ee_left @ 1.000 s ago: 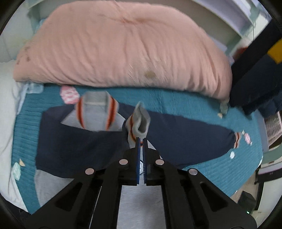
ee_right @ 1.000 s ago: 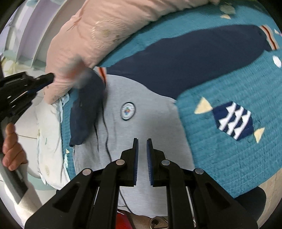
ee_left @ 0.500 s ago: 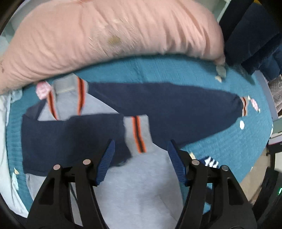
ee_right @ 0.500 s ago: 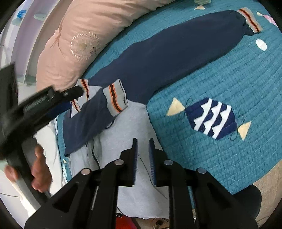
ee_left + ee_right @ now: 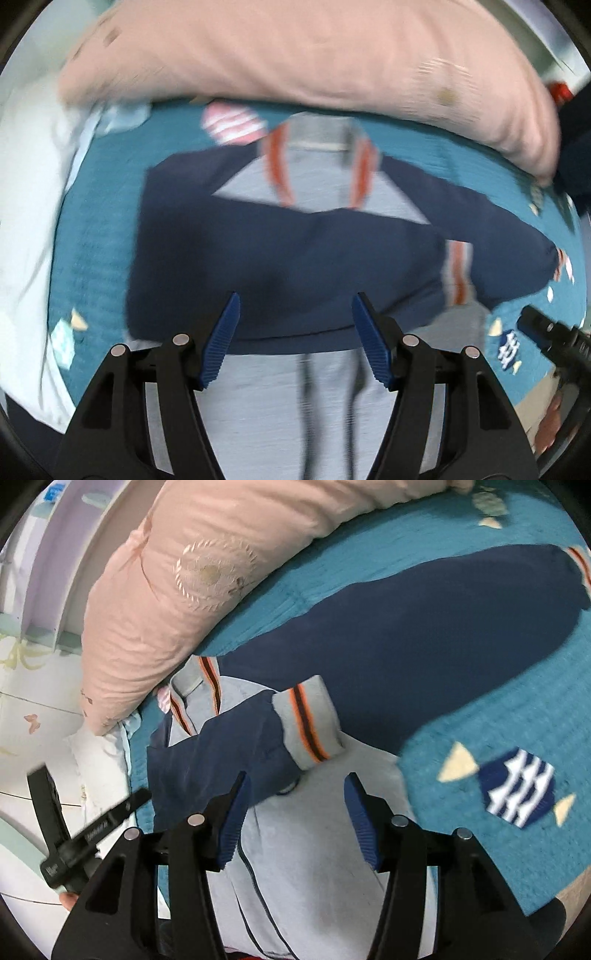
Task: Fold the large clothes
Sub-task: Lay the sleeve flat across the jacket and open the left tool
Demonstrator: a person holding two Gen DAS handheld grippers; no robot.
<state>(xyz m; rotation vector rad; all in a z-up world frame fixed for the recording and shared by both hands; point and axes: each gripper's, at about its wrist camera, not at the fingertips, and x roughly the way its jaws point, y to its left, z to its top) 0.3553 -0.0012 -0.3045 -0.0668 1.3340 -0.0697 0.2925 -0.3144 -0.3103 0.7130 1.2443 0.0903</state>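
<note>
Jacket (image 5: pixel 325 878) on teal quilt (image 5: pixel 498 746), one sleeve (image 5: pixel 280 266) folded across — both grippers' jaws open, empty

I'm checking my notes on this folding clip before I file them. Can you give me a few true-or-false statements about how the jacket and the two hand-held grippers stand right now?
1. The left hand-held gripper is open and holds nothing. True.
2. The right hand-held gripper is clamped on the striped cuff. False: its jaws are apart and empty, and the cuff lies on the jacket beyond them.
3. One navy sleeve lies folded across the grey jacket. True.
4. The other sleeve is also folded in. False: it lies stretched out on the teal blanket.
5. The pink pillow sits on top of the jacket's front. False: it lies beyond the collar, at the far side of the blanket.
</note>
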